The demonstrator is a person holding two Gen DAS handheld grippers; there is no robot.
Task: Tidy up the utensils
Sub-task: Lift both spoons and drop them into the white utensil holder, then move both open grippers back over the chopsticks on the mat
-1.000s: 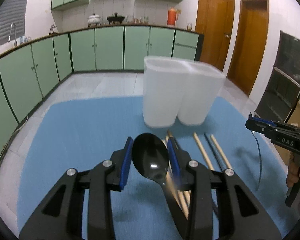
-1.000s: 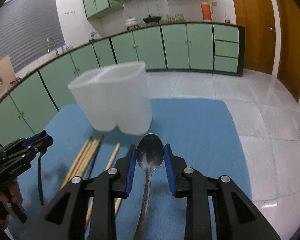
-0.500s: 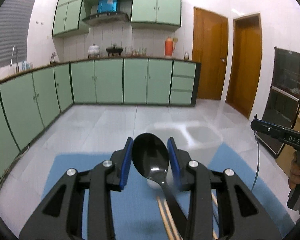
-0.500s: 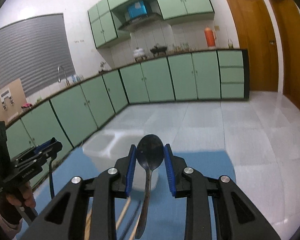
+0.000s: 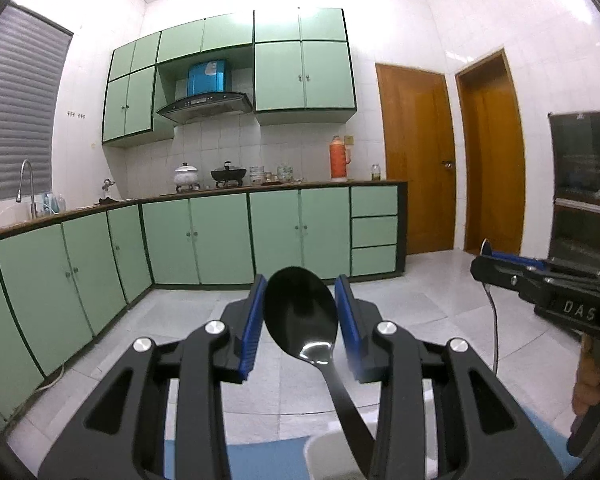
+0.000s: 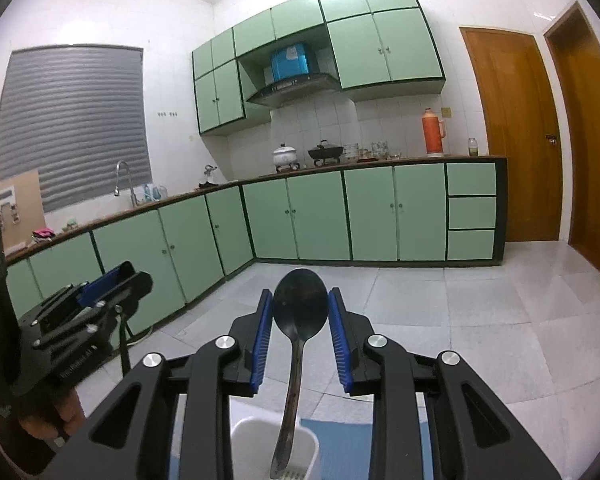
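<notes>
A green-cabinet kitchen fills both views. The left gripper (image 5: 300,328) has its fingers clamped on a black spoon (image 5: 302,316); the right gripper (image 6: 300,340) clamps a second spoon (image 6: 300,308). Each handle hangs downward toward the white holder (image 6: 276,448) directly below; the right spoon's tip looks already inside it.

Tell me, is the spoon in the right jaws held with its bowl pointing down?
No, the dark spoon has its bowl up between the blue pads, handle hanging toward the white holder.
</notes>
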